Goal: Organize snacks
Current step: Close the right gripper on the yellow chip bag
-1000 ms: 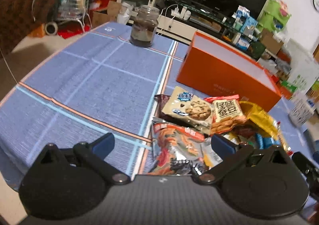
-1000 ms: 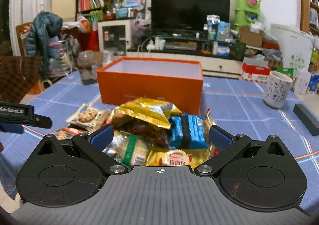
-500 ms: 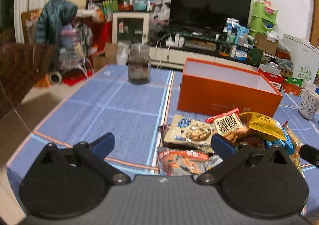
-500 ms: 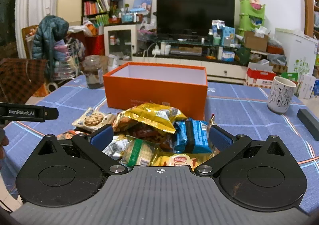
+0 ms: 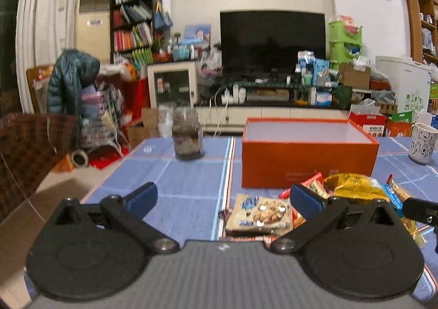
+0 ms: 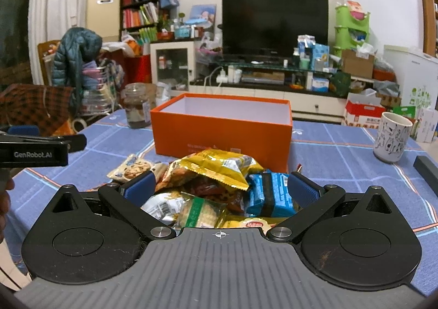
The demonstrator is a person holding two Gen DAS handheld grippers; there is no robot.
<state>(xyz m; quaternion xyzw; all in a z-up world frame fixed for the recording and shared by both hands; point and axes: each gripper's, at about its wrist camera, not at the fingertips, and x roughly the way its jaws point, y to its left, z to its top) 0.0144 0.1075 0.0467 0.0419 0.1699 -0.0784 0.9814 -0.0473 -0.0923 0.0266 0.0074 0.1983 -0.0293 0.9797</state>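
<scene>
The snacks [image 6: 219,185] lie in a messy pile on the bench [image 6: 342,161], just in front of the orange box [image 6: 221,128]. On top is a shiny yellow bag [image 6: 219,166]. Next to it is a blue pack [image 6: 269,191] with a dark band around it. Low in the pile I see a green and white cracker pack [image 6: 201,211] and a silver bag [image 6: 161,206] with a bar code. A cookie pack [image 6: 131,168] with a picture of chip cookies lies flat at the left side of the pile. In my left view the cookie pack [image 5: 260,213] is close to me, and a red wrapper [image 5: 314,184] peeks out behind it.

The orange box is open on top and white inside. I cannot see its bottom.

My right gripper [image 6: 219,188] is spread wide and holds nothing. Its blue fingers [image 6: 138,188] sit on both sides of the pile, low and very near the bags. My left gripper [image 5: 223,198] is spread wide too, and nothing is in it. It hangs over the blue cloth to the left of the pile, with the cookie pack between its fingers in the view.

There is bare blue cloth to the left of the snacks and more on the right of the box. A brown jar [image 5: 189,136] stands back on the left, well apart from the pile. A white cup [image 6: 392,136] stands far on the right, and a dark block [image 6: 427,172] lies near the right edge. The left edge of the bench drops to the floor [image 5: 54,185] close beside my left gripper.
</scene>
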